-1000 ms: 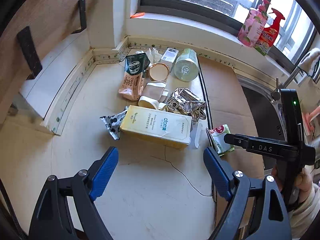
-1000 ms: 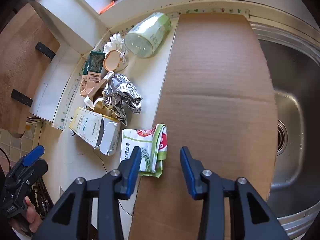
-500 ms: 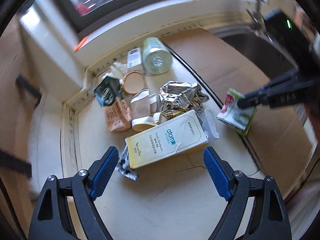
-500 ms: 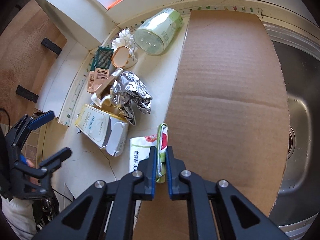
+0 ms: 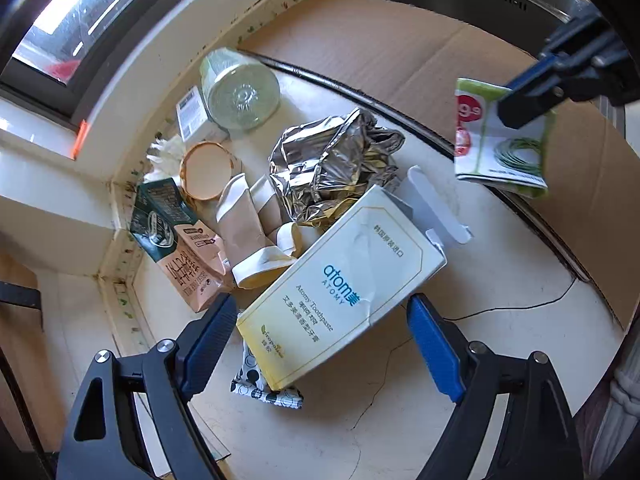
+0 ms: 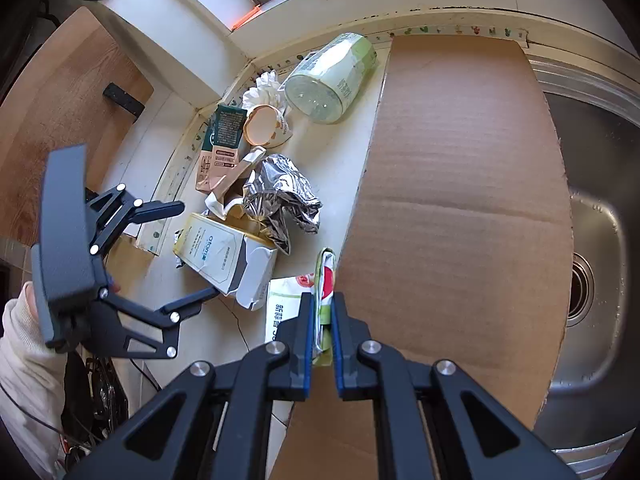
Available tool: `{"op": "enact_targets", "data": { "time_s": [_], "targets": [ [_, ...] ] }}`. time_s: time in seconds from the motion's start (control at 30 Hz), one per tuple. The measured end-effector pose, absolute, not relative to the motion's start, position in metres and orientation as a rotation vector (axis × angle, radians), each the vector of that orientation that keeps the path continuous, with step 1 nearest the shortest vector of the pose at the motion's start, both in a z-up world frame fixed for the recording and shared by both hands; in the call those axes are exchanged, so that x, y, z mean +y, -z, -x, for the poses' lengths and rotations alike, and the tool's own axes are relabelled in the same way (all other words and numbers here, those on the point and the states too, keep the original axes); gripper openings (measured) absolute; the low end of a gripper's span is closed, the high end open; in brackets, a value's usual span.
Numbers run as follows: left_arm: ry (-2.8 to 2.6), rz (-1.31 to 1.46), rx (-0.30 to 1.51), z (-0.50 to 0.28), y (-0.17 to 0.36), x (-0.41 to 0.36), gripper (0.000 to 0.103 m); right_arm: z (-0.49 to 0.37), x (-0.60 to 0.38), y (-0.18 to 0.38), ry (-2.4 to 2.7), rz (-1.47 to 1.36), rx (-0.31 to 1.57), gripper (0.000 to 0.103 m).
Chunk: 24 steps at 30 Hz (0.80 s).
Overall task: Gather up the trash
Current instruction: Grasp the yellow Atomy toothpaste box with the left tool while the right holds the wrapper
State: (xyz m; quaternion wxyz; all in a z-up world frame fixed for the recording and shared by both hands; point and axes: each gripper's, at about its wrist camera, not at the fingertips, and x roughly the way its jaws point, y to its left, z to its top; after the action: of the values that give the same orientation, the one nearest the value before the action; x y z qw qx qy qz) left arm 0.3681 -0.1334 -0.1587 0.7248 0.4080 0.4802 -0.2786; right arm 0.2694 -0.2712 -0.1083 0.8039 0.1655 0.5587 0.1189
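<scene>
So working across from the left: the left gripper (image 5: 320,332) has its jaws spread wide with nothing pinched yet, hanging right over the near end of the toothpaste box (image 5: 340,300), which lies slantwise on the counter (image 5: 380,432) on top of a little black-and-white wrapper (image 5: 256,388). If I were doing this I'd square the jaws to the box's short width before dropping, since it's dented and the end flap is open, so a grip near the middle looks safer than one at the torn end. Just behind it sit the crushed paper cup (image 5: 250,236), the crumpled foil bag (image 5: 332,168) and a clear jar (image 5: 240,92) on its side, all crowded close, so come straight down and don't sweep. Over on the right, the right gripper (image 6: 321,328) has snapped shut on the folded green-and-white packet (image 6: 324,280), pinching its edge beside the cardboard sheet (image 6: 460,200). I'd lift that one straight up so the loose half doesn't drag
</scene>
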Motion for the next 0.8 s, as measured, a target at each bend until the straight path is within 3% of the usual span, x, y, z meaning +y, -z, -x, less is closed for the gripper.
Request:
{"op": "enact_targets", "data": {
  "time_s": [0.53, 0.67, 0.8],
  "targets": [
    [0.704, -0.68, 1.278, -0.398, 0.159, -0.128, 0.083, -0.268, -0.274, 0.111, -0.269, -0.385, 1.204, 0.008],
    [0.692, -0.708, 1.312, -0.391, 0.161, -0.127, 0.081, -0.268, -0.272, 0.112, -0.279, -0.387, 1.204, 0.008],
    [0.665, -0.854, 1.233, -0.378, 0.165, -0.133, 0.081, -0.268, -0.27, 0.111, -0.288, -0.387, 1.201, 0.008]
  ]
}}
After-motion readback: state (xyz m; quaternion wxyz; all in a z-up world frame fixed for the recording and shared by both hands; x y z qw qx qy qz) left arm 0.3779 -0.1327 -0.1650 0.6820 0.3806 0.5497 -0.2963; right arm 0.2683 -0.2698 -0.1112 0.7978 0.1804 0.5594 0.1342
